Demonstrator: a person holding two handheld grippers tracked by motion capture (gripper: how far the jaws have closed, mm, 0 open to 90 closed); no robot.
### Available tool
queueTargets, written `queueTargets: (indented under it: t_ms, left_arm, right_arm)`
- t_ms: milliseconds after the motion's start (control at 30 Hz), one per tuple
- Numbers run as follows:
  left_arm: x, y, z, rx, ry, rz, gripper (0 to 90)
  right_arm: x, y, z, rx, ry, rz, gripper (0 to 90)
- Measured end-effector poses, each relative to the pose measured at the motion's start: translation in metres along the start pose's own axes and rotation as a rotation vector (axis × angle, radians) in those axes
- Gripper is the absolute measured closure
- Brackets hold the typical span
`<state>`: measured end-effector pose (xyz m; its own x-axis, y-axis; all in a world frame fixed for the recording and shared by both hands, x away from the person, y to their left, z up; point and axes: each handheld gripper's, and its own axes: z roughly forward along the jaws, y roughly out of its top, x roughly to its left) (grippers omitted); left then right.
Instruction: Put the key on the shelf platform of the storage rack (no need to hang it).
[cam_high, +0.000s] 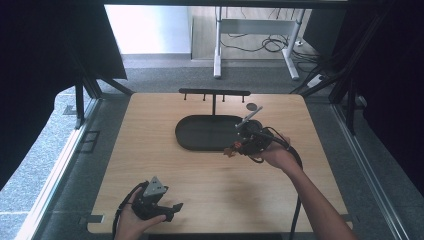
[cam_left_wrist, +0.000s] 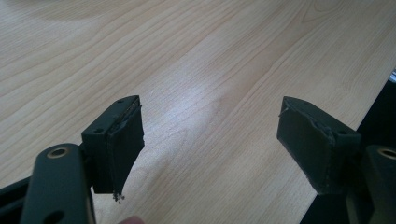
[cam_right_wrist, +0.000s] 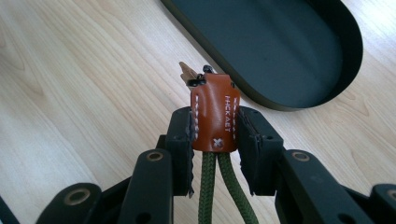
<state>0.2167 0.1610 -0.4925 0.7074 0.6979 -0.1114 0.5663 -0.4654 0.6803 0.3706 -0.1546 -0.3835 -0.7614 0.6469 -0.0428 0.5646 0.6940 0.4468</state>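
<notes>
**Gripping a leather key fob beside the tray**

Clamped between the black jaws of the right gripper (cam_right_wrist: 215, 140), a small brown leather fob (cam_right_wrist: 215, 114) with white stitching stands upright, its pads pressing on both flanks. Two strands of green cord (cam_right_wrist: 219, 191) hang from the fob's lower end and run down between the jaws. A small dark clip and a tan tip show at the fob's top end, at about 11 o'clock from it. Behind it, toward 1 o'clock in the right gripper view, lies a dark oval tray (cam_right_wrist: 299, 100) on the wooden table (cam_right_wrist: 70, 93), near the fob but apart from it.

From the high view, the right gripper (cam_high: 235, 148) sits just off the tray's (cam_high: 186, 142) right end, at about 4 o'clock from the tray's middle, with the fob (cam_high: 230, 150) at its tip. A black rack (cam_high: 214, 92) with pegs stands at the tray's 12 o'clock.

At 7 o'clock on the table (cam_high: 210, 185), near the front edge, the left gripper (cam_high: 175, 207) rests in the person's hand. Its jaws stand wide apart over bare wood, nothing between them.
</notes>
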Motion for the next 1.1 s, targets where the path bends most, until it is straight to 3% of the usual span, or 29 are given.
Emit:
queueTargets:
  t_ms: [333, 767, 1100]
  left_arm:
    - [-0.002, 0.000, 0.002, 0.008, -0.003, 0.007, 23.4]
    - [-0.003, 0.000, 0.004, 0.015, -0.005, 0.009, 23.3]
    - [-0.002, 0.000, 0.003, 0.011, -0.004, 0.009, 23.3]
  right_arm:
    - [-0.011, 0.007, 0.008, -0.009, 0.024, 0.004, 67.2]
    - [-0.032, 0.016, 0.025, 0.003, 0.017, 0.039, 67.2]
    - [-0.040, 0.028, 0.028, -0.009, 0.012, 0.048, 67.2]
